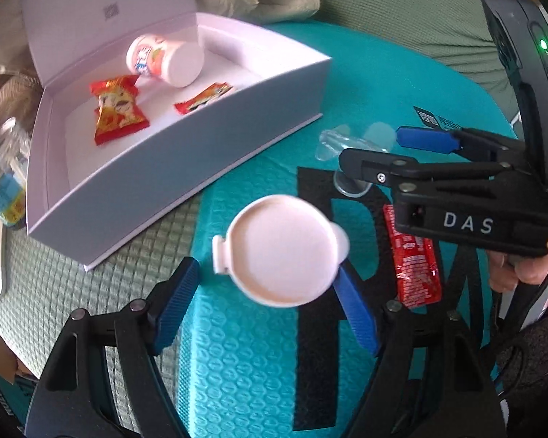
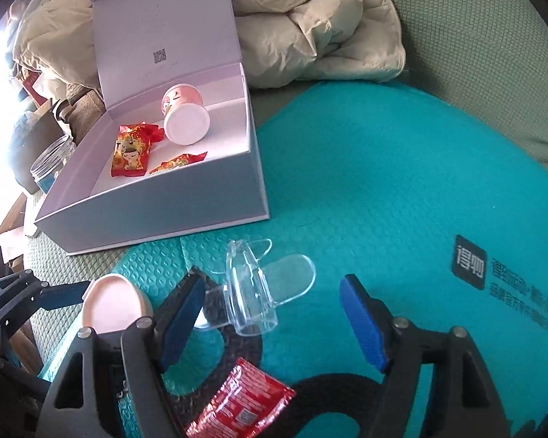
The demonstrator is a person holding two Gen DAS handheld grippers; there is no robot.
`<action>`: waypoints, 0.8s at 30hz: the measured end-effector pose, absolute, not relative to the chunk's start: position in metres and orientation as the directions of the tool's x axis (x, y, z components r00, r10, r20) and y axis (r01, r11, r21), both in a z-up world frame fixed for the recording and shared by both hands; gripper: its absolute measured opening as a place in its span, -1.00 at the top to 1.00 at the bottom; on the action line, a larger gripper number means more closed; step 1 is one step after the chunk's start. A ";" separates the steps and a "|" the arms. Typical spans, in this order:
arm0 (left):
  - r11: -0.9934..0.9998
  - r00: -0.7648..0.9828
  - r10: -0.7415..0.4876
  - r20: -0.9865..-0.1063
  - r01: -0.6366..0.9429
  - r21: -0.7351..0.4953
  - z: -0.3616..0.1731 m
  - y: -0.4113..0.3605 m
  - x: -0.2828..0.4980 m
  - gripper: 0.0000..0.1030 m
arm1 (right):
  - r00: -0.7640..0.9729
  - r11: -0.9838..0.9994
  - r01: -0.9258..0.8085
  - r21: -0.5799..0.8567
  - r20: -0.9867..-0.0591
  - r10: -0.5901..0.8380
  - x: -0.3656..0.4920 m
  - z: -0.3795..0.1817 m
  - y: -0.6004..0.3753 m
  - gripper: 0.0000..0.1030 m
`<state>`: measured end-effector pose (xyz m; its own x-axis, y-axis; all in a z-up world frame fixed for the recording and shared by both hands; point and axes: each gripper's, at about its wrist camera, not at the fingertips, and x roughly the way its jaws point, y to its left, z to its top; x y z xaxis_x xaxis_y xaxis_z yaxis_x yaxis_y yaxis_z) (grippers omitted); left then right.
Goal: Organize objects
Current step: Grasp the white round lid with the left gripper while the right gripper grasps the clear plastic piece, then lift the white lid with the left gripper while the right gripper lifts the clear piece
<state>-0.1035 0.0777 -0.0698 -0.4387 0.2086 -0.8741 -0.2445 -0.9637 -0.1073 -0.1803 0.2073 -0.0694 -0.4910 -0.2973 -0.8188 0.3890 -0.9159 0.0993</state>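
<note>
An open white box (image 1: pixel 186 153) (image 2: pixel 171 200) lies on a teal mat and holds a pink cup (image 1: pixel 164 59) (image 2: pixel 184 118) on its side and two red candy packets (image 1: pixel 118 109) (image 2: pixel 131 148). My left gripper (image 1: pixel 263 292) is open around a round pink lid (image 1: pixel 281 250) (image 2: pixel 115 301); its right finger touches the lid's edge. My right gripper (image 2: pixel 274 314) (image 1: pixel 369 149) is open over a clear plastic piece (image 2: pixel 254 288) (image 1: pixel 343 142) on the mat. A red sachet (image 1: pixel 414 259) (image 2: pixel 241 405) lies on the mat beneath it.
A beige padded jacket (image 2: pixel 310 29) is heaped behind the box on a green quilted cover (image 2: pixel 475 36). A clear jar (image 2: pixel 51 162) and clutter stand left of the box. The teal mat (image 2: pixel 383 182) bears black lettering.
</note>
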 end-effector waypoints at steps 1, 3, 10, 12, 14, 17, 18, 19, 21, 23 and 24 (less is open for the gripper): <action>-0.965 -0.445 0.208 -0.871 -0.236 -0.110 -0.070 0.074 -0.103 -0.46 | -0.492 -0.915 0.390 0.101 -0.818 -0.300 -0.180 -0.070 0.206 -0.50; -0.967 -0.439 0.214 -0.873 -0.221 -0.126 -0.072 0.066 -0.104 -0.46 | -0.489 -0.906 0.408 0.110 -0.812 -0.318 -0.179 -0.070 0.202 -0.50; -0.955 -0.449 0.274 -0.850 -0.235 -0.183 -0.071 0.052 -0.102 -0.46 | -0.469 -0.883 0.458 0.102 -0.816 -0.338 -0.171 -0.073 0.193 0.15; -0.953 -0.448 0.280 -0.849 -0.237 -0.189 -0.070 0.051 -0.102 -0.46 | -0.471 -0.881 0.463 0.103 -0.813 -0.342 -0.169 -0.073 0.193 0.21; -0.950 -0.451 0.286 -0.846 -0.247 -0.190 -0.069 0.051 -0.099 -0.46 | -0.467 -0.878 0.468 0.102 -0.815 -0.344 -0.166 -0.073 0.193 0.21; -0.944 -0.450 0.297 -0.842 -0.269 -0.190 -0.067 0.054 -0.096 -0.47 | -0.452 -0.872 0.480 0.102 -0.822 -0.345 -0.160 -0.073 0.194 0.21; -0.943 -0.449 0.299 -0.842 -0.273 -0.189 -0.067 0.054 -0.096 -0.47 | -0.448 -0.871 0.481 0.104 -0.825 -0.345 -0.159 -0.072 0.195 0.21; -0.942 -0.451 0.301 -0.840 -0.275 -0.191 -0.067 0.054 -0.095 -0.47 | -0.444 -0.870 0.481 0.105 -0.827 -0.345 -0.157 -0.072 0.197 0.21; -0.941 -0.455 0.307 -0.836 -0.276 -0.196 -0.065 0.053 -0.094 -0.47 | -0.426 -0.869 0.481 0.115 -0.836 -0.346 -0.151 -0.072 0.201 0.21; -0.941 -0.464 0.309 -0.830 -0.275 -0.196 -0.063 0.051 -0.092 -0.47 | -0.413 -0.866 0.484 0.125 -0.840 -0.352 -0.147 -0.070 0.204 0.21; -0.941 -0.469 0.311 -0.826 -0.275 -0.198 -0.062 0.051 -0.091 -0.47 | -0.405 -0.865 0.484 0.131 -0.843 -0.354 -0.144 -0.070 0.206 0.21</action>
<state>-0.0913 0.0506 -0.0618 -0.4693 0.3110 -0.8265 -0.2747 -0.9409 -0.1981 -0.1443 0.2058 -0.0699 -0.4046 -0.3543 -0.8431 0.4843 -0.8650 0.1311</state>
